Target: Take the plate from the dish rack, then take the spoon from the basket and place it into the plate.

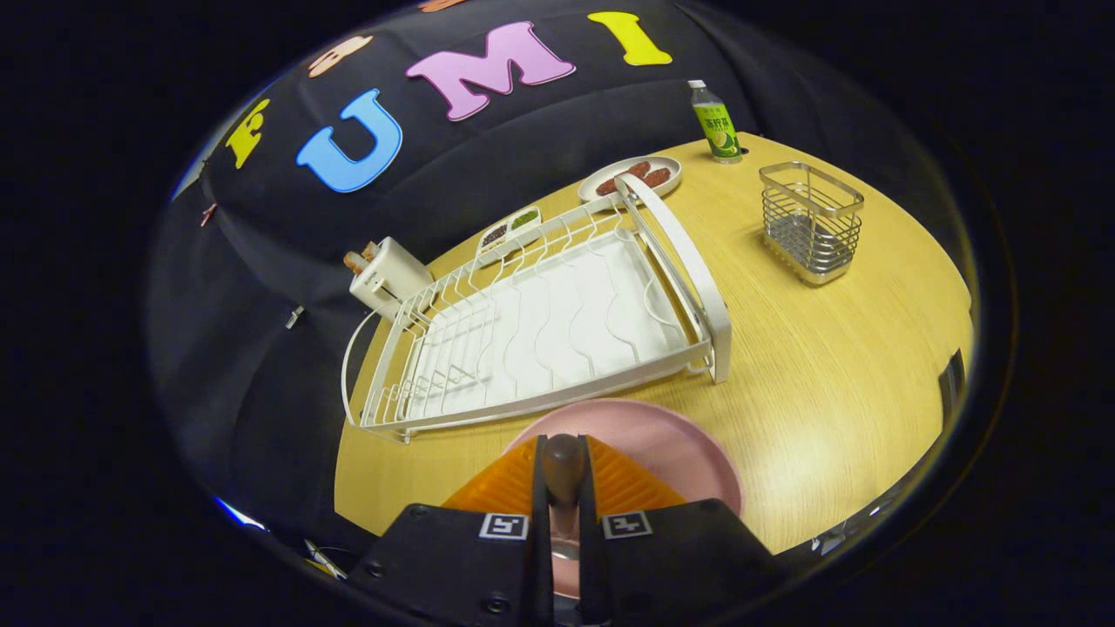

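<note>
Clamped between the two fingers of the gripper, nearest the camera, is the dark brown handle of the spoon; both fingers press on it from either side, and its rounded end stands up in the narrow slot between them. Whether the bowl of the spoon touches anything below cannot be told, since the fingers hide it. Directly under and just beyond the fingers lies the pink plate, flat on the wooden table, its far rim just short of the near edge of the white dish rack. No dishes stand in the rack's wire slots. Well off to the far right stands the wire basket, upright and apart from the rack. Beyond the basket is a green-labelled bottle, and to its left a small plate with sausages. At the rack's far left corner sits a white toaster.
</note>
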The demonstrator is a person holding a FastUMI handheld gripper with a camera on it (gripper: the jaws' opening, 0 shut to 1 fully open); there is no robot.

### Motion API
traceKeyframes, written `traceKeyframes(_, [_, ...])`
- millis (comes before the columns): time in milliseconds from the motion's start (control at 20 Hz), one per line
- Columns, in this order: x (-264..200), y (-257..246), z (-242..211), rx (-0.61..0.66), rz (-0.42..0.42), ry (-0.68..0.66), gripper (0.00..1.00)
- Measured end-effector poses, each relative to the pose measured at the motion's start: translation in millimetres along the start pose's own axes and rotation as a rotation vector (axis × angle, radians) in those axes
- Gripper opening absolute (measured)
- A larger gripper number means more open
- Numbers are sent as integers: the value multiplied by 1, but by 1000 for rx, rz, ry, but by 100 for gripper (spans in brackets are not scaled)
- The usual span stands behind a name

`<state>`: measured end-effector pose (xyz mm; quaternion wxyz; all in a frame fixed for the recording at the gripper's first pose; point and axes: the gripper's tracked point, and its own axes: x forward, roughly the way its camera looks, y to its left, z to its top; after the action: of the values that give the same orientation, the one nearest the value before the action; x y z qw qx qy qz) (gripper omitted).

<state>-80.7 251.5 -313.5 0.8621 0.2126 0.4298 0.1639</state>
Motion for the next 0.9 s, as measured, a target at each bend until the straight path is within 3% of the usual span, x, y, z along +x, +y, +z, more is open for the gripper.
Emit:
traceKeyframes(50, [-1, -2, 2, -5, -8, -10, 16])
traceKeyframes(150, [-4, -6, 6, -13, -15, -18, 34])
traceKeyframes(200, [-7, -5, 9, -10, -8, -21, 62])
traceKeyframes(300, [-16, -10, 18, -15, -9, -44, 97])
traceKeyframes(550, [-63, -39, 56, -85, -45, -148, 99])
traceKeyframes(900, [-137, -52, 150, -137, -81, -403, 98])
